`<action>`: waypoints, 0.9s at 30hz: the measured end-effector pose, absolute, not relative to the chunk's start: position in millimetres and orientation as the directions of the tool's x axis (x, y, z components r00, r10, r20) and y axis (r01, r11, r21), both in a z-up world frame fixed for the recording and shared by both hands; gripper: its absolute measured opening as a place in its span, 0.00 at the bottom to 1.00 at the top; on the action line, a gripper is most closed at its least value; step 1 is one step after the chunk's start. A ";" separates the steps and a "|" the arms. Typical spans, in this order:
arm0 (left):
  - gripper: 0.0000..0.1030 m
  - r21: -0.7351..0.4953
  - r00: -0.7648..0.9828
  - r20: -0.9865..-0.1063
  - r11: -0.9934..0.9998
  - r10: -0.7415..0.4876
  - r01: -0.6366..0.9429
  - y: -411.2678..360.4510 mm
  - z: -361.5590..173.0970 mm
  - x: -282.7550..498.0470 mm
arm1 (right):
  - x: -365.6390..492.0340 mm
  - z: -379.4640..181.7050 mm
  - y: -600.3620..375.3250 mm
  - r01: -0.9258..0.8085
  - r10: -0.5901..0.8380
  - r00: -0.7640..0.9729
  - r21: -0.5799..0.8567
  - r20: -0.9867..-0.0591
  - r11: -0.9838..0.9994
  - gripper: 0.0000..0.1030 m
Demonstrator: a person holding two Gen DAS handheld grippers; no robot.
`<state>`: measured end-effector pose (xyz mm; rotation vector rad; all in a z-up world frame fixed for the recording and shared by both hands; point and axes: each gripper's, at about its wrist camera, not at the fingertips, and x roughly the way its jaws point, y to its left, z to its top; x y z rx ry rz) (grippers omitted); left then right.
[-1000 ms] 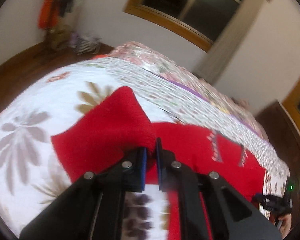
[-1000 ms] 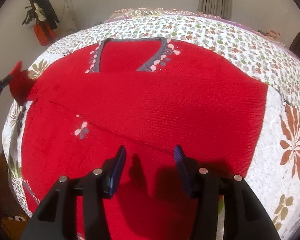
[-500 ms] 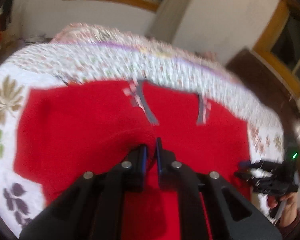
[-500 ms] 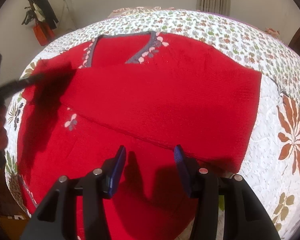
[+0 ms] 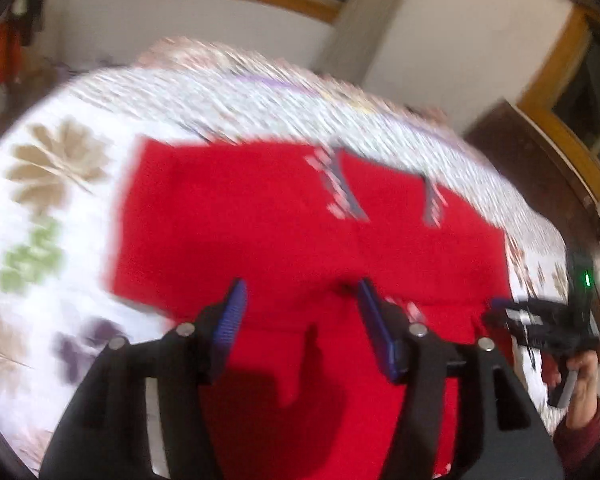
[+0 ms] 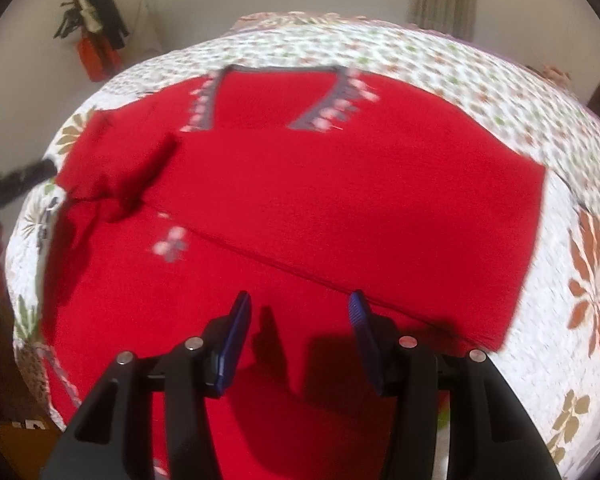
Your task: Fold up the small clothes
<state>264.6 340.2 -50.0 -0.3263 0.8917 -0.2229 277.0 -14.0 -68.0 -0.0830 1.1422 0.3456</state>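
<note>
A small red sweater (image 6: 340,208) with a grey V-neck trim (image 6: 320,112) lies flat on the floral bedspread (image 6: 572,184). One sleeve crosses the chest, and the other sleeve (image 6: 116,168) lies folded in at the left shoulder. My left gripper (image 5: 300,312) hovers open above the red knit (image 5: 260,232), with nothing between its blue pads (image 5: 230,318). My right gripper (image 6: 298,328) is open over the lower body of the sweater. The left view is blurred. The right gripper (image 5: 540,328) also shows at that view's right edge, held by a hand.
The bedspread (image 5: 52,208) extends past the sweater on all sides. A dark wooden piece of furniture (image 5: 540,168) stands by the bed's far right. Hanging clothes and an orange bag (image 6: 96,56) sit by the wall. The left gripper's black tip (image 6: 20,178) reaches in beside the folded sleeve.
My left gripper carried the sleeve over the sweater's shoulder, then opened and let it go. The sleeve now lies folded on the body. The right gripper stayed open, almost still.
</note>
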 end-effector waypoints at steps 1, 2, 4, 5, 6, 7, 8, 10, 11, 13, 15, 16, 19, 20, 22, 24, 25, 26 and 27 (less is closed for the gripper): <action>0.57 -0.359 0.616 -0.731 0.933 -0.293 0.017 352.3 -49.4 271.0 | 278.0 -65.5 -4.9 -0.327 0.239 0.363 0.117 -0.901 0.938 0.50; 0.57 -0.353 0.610 -0.745 0.936 -0.270 -0.017 361.7 -51.9 279.1 | 279.8 -62.4 8.0 -0.349 0.253 0.356 0.123 -0.900 0.929 0.50; 0.57 -0.339 0.585 -0.775 0.938 -0.237 -0.068 375.3 -59.7 296.5 | 283.4 -57.6 31.5 -0.388 0.266 0.350 0.119 -0.898 0.914 0.50; 0.57 -0.328 0.575 -0.788 0.941 -0.221 -0.088 378.7 -65.8 303.2 | 286.8 -55.6 48.2 -0.416 0.272 0.348 0.112 -0.897 0.902 0.50; 0.57 -0.299 0.559 -0.806 0.949 -0.197 -0.097 377.4 -71.4 310.5 | 289.2 -54.7 60.2 -0.436 0.274 0.347 0.105 -0.897 0.894 0.50; 0.57 -0.267 0.545 -0.821 0.958 -0.170 -0.104 375.1 -76.0 315.3 | 292.0 -54.7 73.2 -0.457 0.278 0.343 0.099 -0.898 0.884 0.50; 0.57 -0.216 0.523 -0.843 0.970 -0.126 -0.115 372.3 -82.4 321.4 | 295.9 -55.2 90.5 -0.483 0.283 0.334 0.095 -0.899 0.871 0.50; 0.55 -0.178 0.476 -0.874 0.977 -0.102 -0.118 375.9 -93.9 331.3 | 301.4 -55.8 114.3 -0.519 0.303 0.320 0.101 -0.898 0.849 0.50; 0.55 -0.191 0.462 -0.879 0.975 -0.118 -0.114 379.2 -98.9 335.2 | 305.0 -56.6 130.6 -0.545 0.323 0.307 0.113 -0.895 0.831 0.50; 0.57 -0.207 0.452 -0.881 0.973 -0.138 -0.106 382.7 -102.7 338.9 | 311.4 -57.8 152.8 -0.571 0.339 0.291 0.122 -0.895 0.812 0.50; 0.57 -0.207 0.450 -0.881 0.974 -0.146 -0.088 382.8 -102.7 340.9 | 319.9 -61.5 177.1 -0.599 0.342 0.280 0.116 -0.897 0.793 0.50; 0.57 -0.202 0.451 -0.881 0.976 -0.147 -0.078 382.8 -102.4 341.2 | 323.2 -63.6 183.2 -0.604 0.342 0.277 0.114 -0.898 0.789 0.50; 0.57 -0.213 0.452 -0.877 0.975 -0.163 -0.061 382.7 -101.5 338.5 | 332.9 -73.5 206.6 -0.624 0.313 0.272 0.081 -0.910 0.777 0.51; 0.57 -0.222 0.452 -0.876 0.973 -0.172 -0.060 383.9 -102.1 338.7 | 336.4 -79.4 212.8 -0.627 0.287 0.276 0.055 -0.917 0.777 0.48; 0.57 -0.244 0.451 -0.872 0.968 -0.191 -0.063 386.8 -104.1 336.2 | 341.1 -93.3 219.1 -0.619 0.206 0.294 -0.022 -0.933 0.785 0.22; 0.57 -0.258 0.454 -0.867 0.964 -0.203 -0.062 388.9 -105.0 333.1 | 342.3 -95.1 212.9 -0.610 0.206 0.310 -0.028 -0.928 0.792 0.10; 0.57 -0.261 0.456 -0.866 0.963 -0.206 -0.061 388.2 -106.1 333.2 | 342.7 -93.9 208.6 -0.607 0.225 0.307 -0.008 -0.925 0.795 0.09; 0.57 -0.264 0.458 -0.864 0.963 -0.209 -0.059 388.2 -106.4 333.2 | 342.8 -90.5 198.3 -0.595 0.255 0.305 0.026 -0.918 0.804 0.08; 0.57 -0.269 0.461 -0.862 0.961 -0.213 -0.059 388.5 -106.5 332.9 | 342.1 -87.8 189.3 -0.580 0.271 0.303 0.048 -0.914 0.813 0.08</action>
